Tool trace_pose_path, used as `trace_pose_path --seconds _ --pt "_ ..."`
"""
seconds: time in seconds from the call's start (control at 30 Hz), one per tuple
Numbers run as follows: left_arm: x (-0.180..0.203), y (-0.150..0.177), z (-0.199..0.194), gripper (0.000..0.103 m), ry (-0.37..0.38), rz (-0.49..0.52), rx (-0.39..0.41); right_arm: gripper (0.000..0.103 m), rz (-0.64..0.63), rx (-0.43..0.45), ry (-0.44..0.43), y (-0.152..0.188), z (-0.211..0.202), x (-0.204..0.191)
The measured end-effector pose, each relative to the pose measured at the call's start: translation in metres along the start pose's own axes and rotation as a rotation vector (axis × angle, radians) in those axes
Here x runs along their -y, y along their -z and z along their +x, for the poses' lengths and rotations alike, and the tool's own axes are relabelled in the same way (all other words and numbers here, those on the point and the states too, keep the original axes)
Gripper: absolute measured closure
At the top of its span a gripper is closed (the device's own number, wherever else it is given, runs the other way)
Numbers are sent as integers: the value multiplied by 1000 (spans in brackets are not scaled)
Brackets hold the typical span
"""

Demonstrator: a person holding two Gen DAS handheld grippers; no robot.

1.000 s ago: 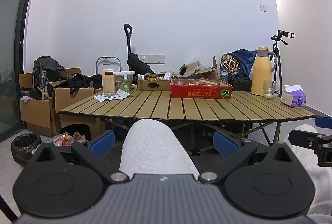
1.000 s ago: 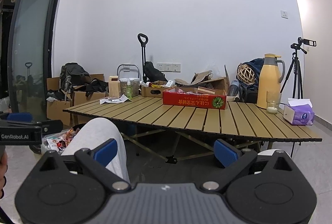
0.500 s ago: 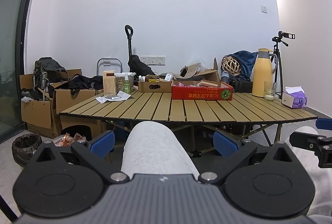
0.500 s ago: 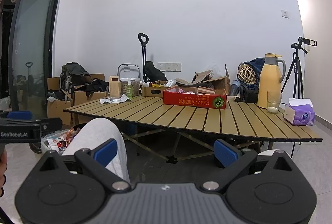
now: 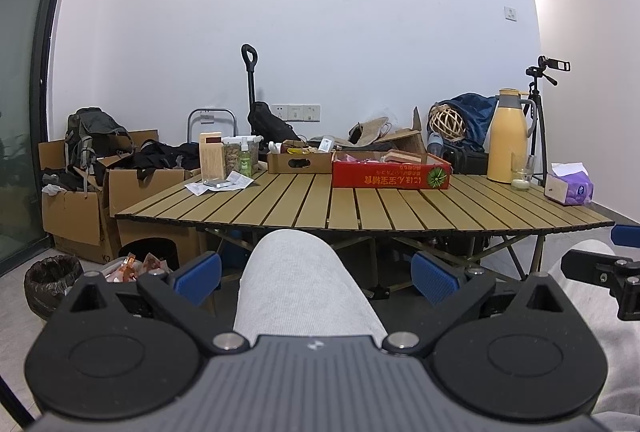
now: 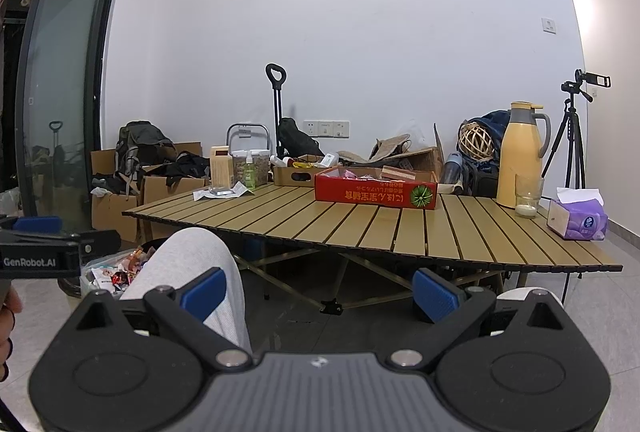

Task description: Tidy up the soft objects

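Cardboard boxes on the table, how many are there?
2: a red box mid-table at the far edge, and a brown box just left of it. Others may hide behind the clutter.

The left gripper is held low over the person's knee, jaws spread wide with nothing between them. The right gripper sits at the same height beside it, also gaping and empty, pointing forward, the knee behind its left finger.

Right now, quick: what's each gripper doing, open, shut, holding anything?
Left gripper: open, holding nothing, above the person's knee.
Right gripper: open, holding nothing, short of the table.
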State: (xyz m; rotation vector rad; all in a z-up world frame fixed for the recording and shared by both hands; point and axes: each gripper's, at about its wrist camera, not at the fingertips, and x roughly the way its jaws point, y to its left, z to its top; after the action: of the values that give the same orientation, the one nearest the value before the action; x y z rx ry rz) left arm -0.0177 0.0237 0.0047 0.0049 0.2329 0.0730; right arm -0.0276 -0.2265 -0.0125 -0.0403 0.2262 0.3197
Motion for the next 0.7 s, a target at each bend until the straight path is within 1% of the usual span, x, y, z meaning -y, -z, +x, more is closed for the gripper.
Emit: trace_pose_path --seconds 0.7 --pt "-2 -1 -1 0 9 8 16 3 1 1 0 0 0 -2"
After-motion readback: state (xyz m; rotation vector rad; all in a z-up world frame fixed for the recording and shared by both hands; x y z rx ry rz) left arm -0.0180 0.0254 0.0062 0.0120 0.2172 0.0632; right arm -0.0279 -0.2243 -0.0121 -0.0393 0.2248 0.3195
